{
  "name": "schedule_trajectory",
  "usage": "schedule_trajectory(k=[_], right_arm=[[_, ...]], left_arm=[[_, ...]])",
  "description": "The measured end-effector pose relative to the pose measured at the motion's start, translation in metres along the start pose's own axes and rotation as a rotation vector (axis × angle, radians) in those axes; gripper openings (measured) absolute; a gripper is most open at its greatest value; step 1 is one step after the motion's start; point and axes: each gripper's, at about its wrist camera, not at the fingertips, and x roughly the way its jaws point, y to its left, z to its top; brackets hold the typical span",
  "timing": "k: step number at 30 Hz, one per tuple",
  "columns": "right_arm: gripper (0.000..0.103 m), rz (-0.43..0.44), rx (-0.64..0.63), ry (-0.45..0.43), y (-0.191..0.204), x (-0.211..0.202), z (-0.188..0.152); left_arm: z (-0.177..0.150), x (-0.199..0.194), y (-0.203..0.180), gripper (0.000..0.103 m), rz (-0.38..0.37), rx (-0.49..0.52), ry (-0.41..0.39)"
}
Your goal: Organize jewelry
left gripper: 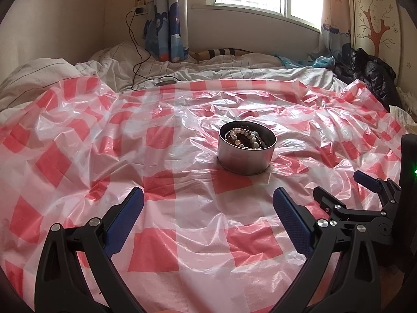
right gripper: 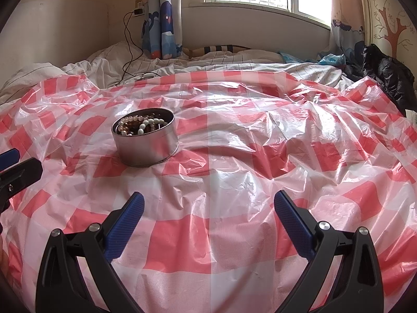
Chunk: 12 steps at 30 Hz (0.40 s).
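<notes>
While nothing is gripped, the scene is laid out thus:
Tin (left gripper: 246, 154): stood upright on the checked plastic sheet (left gripper: 161, 224) spread over the bed.
Jewelry (left gripper: 246, 137): beaded bracelets heaped inside; count unclear.
Left gripper (left gripper: 208, 195): jaws spread apart, tin just ahead, slightly right.
Right gripper (right gripper: 209, 199): jaws spread apart, tin ahead-left, untouched.

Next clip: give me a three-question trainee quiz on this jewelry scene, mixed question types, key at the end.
1. True or false: the round tin holds beaded bracelets.
2. The left gripper is: A) open and empty B) shut on a bracelet C) inside the tin.
3. Fill in: the tin stands on a red-and-white checked plastic ____.

Key: 1 true; 2 A; 3 sheet. The right gripper is likewise open and empty.
</notes>
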Motion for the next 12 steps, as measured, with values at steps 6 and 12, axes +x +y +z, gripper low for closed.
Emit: schedule_trajectory(k=[6,12], right_arm=[[0.096,0.001,0.003,0.002,-0.001,-0.001,0.000],[0.096,0.000,0.001,0.004,-0.001,0.000,-0.001]], left_arm=[[0.000,0.012,0.006,0.095,0.017,-0.038,0.070],[-0.002,0.014,0.010,0.095,-0.001,-0.058,0.079]])
